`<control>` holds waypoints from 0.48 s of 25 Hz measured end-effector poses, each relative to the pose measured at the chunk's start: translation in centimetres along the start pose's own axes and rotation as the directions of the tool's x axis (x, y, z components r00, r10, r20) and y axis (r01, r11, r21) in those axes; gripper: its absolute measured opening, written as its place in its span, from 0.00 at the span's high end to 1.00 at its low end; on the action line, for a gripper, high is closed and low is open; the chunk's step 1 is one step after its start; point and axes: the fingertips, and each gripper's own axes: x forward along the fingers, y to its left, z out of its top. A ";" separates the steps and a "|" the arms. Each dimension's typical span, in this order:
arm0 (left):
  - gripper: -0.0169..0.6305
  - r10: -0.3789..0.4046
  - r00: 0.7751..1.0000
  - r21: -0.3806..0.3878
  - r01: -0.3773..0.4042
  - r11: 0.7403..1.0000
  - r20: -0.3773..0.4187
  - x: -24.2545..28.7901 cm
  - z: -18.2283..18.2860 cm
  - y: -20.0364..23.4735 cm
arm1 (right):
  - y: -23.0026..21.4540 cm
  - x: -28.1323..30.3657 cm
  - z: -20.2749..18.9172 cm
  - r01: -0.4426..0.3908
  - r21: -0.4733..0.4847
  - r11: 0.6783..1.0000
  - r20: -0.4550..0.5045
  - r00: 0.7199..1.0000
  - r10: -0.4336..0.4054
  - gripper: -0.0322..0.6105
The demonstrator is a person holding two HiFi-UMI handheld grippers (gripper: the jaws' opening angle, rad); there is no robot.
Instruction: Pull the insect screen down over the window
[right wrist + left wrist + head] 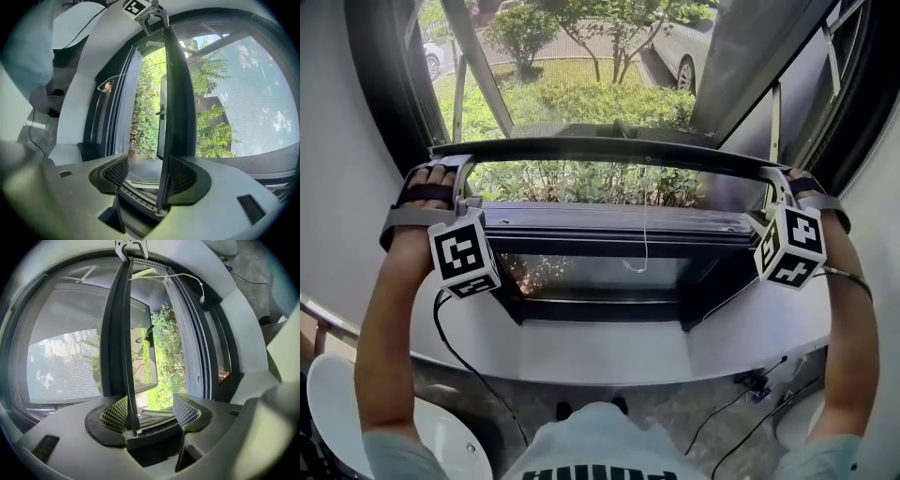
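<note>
The insect screen's dark bottom bar (609, 150) runs across the window about halfway up, with grey mesh (65, 357) above it. My left gripper (455, 167) hooks over its left end and my right gripper (776, 178) over its right end. In the left gripper view the bar (127, 357) lies against one pad (115, 414) of the left gripper (150, 411); the other pad stands clear. The right gripper (150, 176) likewise has the bar (174, 103) against one pad (183, 177), jaws wide. A white pull cord (644, 234) dangles from the bar's middle.
Below the bar the lower window frame (609, 246) and curved white sill (628, 354) lie close in front of me. Bushes and a parked car (680, 52) show outside. Black cables (441, 328) hang off the sill, and a white seat (328, 403) stands at lower left.
</note>
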 end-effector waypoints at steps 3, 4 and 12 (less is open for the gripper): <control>0.49 -0.028 1.000 -0.007 0.028 1.000 0.010 0.7 0.4 -2.7 | 2.3 1.5 0.4 -0.034 -0.006 0.999 0.000 0.999 0.034 0.52; 0.49 -0.036 0.999 -0.009 0.036 0.999 0.012 0.9 0.5 -3.6 | 3.1 1.9 0.5 -0.040 -0.005 0.999 0.001 0.999 0.040 0.52; 0.49 -0.112 0.994 -0.024 0.112 0.993 0.022 2.3 1.8 -10.7 | 9.3 5.5 1.2 -0.105 0.012 0.994 -0.002 0.994 0.105 0.52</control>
